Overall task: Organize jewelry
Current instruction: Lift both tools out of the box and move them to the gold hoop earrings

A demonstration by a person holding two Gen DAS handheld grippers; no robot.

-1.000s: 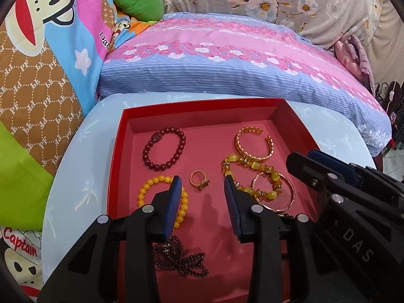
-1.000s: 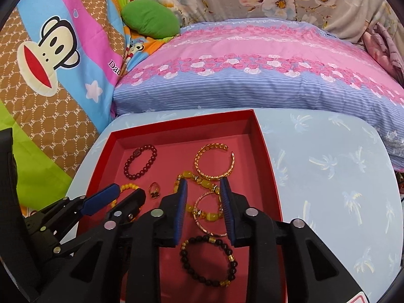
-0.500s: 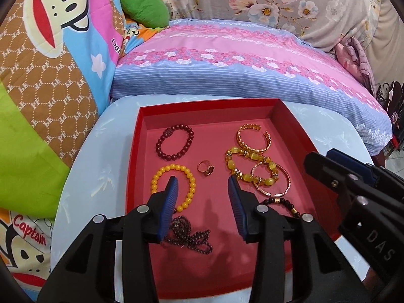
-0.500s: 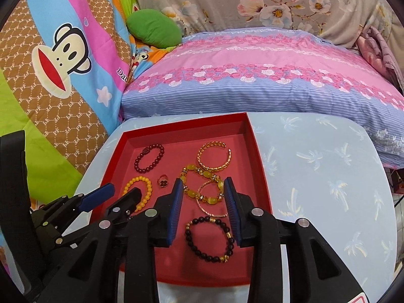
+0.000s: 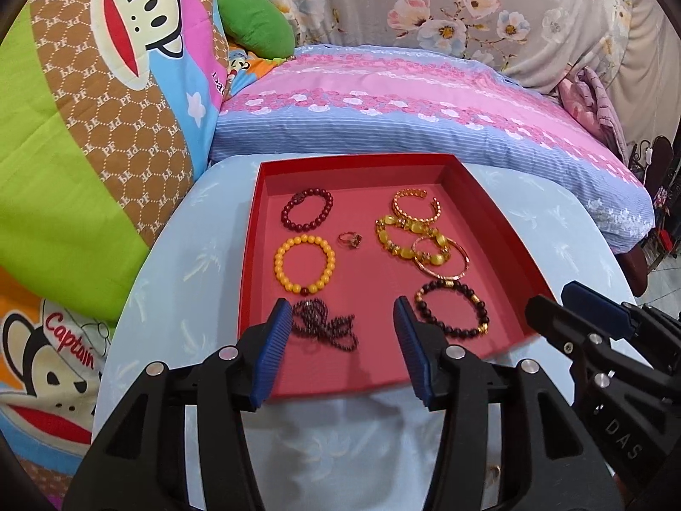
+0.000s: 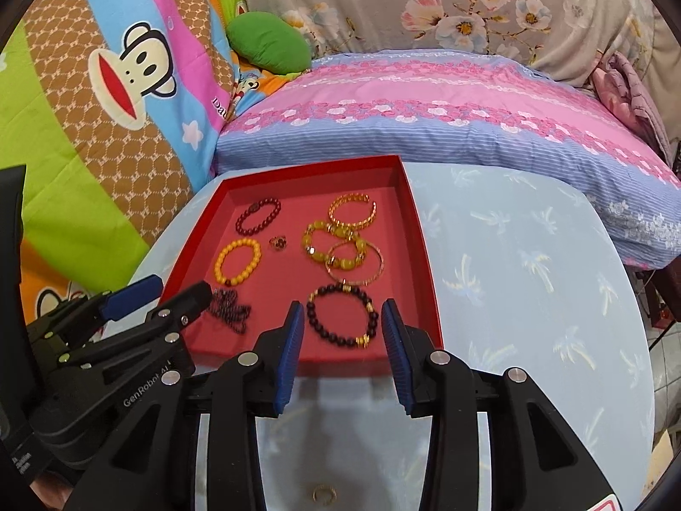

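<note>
While both our left gripper and right gripper hang parted and empty above the red tray, what may be a ring on the table risks being overlooked.

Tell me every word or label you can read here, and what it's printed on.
"DAS": black right gripper body.
"GenRobot AI": black left gripper body; its lower label is too blurred.
"Captain": colourful monkey-print quilt.
"PF", repeated: same quilt's brown patches.
"Dau...": quilt edge, cut off.
</note>
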